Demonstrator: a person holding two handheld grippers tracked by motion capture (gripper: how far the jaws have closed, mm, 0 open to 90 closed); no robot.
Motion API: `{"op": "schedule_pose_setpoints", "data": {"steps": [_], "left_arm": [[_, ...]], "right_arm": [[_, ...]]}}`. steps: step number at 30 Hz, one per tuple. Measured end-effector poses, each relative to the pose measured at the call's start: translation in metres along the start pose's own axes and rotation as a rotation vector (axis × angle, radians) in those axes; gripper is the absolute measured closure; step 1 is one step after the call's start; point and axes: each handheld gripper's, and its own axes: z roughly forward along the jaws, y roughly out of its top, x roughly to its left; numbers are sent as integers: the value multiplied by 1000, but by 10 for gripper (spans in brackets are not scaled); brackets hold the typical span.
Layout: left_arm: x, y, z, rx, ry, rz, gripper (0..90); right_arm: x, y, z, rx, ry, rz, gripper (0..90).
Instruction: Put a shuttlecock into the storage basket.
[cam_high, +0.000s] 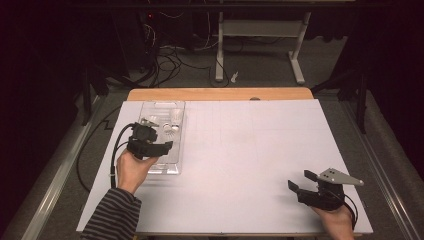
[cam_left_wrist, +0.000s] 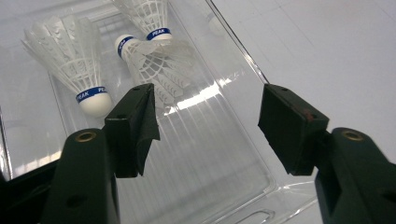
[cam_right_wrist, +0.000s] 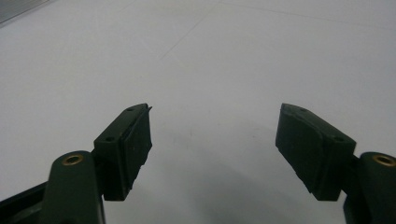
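Left gripper (cam_left_wrist: 208, 123) hovers over clear tray (cam_left_wrist: 243, 154), jaws wide, nothing between them. Three shuttlecocks lie at tray's far end; nearest one (cam_left_wrist: 77, 65) has its cork toward the gripper. Best approach, I judge: go low, pinch the cork, spare the feathers. Right gripper (cam_right_wrist: 212, 149) idles open above bare table (cam_right_wrist: 233, 56).

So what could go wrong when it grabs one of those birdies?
The left tool hangs open over the tray. Two shuttlecocks lie touching, so a grab might snag both. Squeezing the feathers might bend them; the cork looks sturdier. The light, clear tray might slide if bumped.
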Motion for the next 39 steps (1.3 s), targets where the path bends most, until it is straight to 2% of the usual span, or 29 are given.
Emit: {"op": "schedule_pose_setpoints", "data": {"steps": [39], "left_arm": [[1,-12,-20,-43,-57,-30,365]], "right_arm": [[0,0,0,1,1,1,275]]}}
